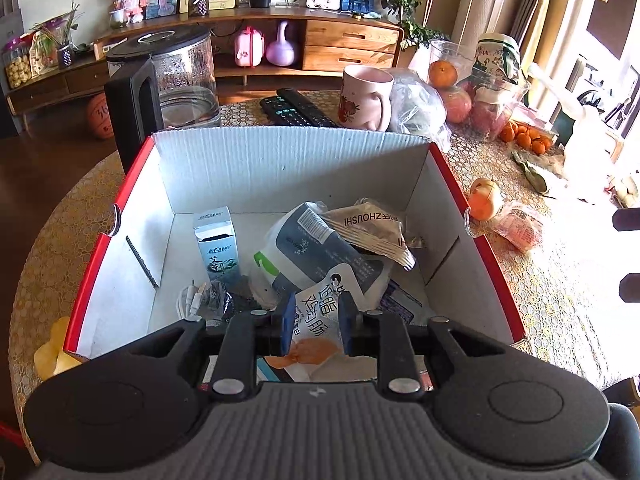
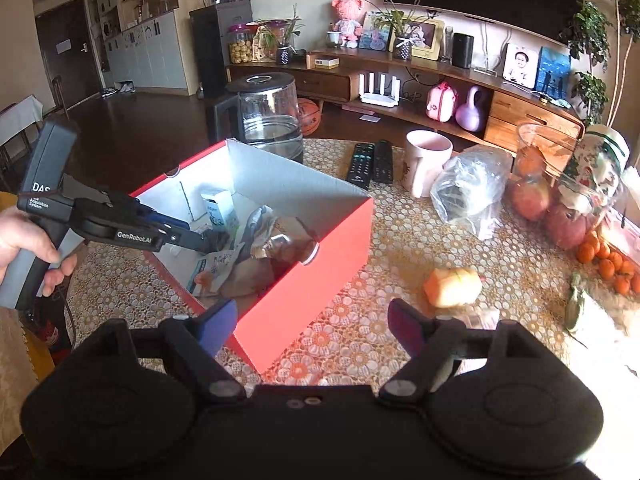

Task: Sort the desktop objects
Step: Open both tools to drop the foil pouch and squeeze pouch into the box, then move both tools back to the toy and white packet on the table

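Box (image 1: 478, 216), red outside, white inside, open top, w/ snack packets (image 1: 320, 300).

Living room, dark wood floor (image 2: 152, 120). Long wooden sideboard (image 2: 520, 116) along the far wall, drawers at its right end, open shelves in the middle. Top edge carries photo frames (image 2: 520, 65), a pink bear figure (image 2: 347, 20), potted plants (image 2: 402, 46), a black speaker (image 2: 463, 50). Dark door (image 2: 66, 50) and white cabinets (image 2: 152, 52) far left. Strong sun through curtained window (image 1: 568, 20), right side blown out.
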`<act>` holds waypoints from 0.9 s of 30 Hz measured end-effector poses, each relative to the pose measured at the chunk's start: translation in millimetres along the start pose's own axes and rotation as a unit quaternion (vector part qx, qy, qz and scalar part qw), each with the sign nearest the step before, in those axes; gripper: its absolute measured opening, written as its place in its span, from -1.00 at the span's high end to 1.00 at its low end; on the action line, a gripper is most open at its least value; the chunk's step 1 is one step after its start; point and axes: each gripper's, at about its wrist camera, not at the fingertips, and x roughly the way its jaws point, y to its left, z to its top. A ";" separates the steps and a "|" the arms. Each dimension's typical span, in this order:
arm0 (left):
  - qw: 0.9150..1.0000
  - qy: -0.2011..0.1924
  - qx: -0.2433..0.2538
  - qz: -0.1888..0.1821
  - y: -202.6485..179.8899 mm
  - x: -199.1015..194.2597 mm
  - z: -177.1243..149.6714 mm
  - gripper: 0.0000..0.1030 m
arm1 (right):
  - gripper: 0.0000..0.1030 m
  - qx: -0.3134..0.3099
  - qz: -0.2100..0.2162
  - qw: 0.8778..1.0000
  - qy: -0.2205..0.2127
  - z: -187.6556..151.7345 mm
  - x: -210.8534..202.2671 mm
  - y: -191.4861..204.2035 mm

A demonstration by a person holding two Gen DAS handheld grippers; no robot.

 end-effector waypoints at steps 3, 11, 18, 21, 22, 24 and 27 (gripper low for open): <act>1.000 0.000 -0.003 -0.002 -4.2 -0.5 -2.6 0.41 | -0.61 0.011 -0.012 1.000 0.007 -12.1 -8.5 -10.1; 1.000 -0.001 -0.004 -0.002 -15.5 -2.7 -10.8 -0.53 | -0.61 0.036 -0.025 0.999 0.004 -37.8 -28.9 -29.6; 1.000 -0.009 -0.002 -0.004 -29.4 -9.8 -14.7 -0.77 | -0.63 0.065 -0.046 0.997 0.010 -62.0 -39.7 -51.5; 1.000 -0.013 -0.002 -0.014 -37.7 -13.4 -15.4 -0.92 | -0.67 0.072 -0.055 0.996 0.006 -69.6 -46.6 -59.6; 1.000 -0.015 0.001 -0.017 -41.6 -14.6 -15.8 -0.96 | -0.67 0.073 -0.060 0.996 0.005 -71.8 -48.0 -62.0; 1.000 -0.019 0.007 -0.018 -50.8 -16.7 -16.1 -0.98 | -0.68 0.075 -0.066 0.995 0.004 -75.9 -50.6 -66.5; 0.999 -0.022 0.012 -0.028 -65.0 -18.8 -15.8 -0.99 | -0.70 0.081 -0.068 0.994 0.003 -80.9 -54.0 -72.8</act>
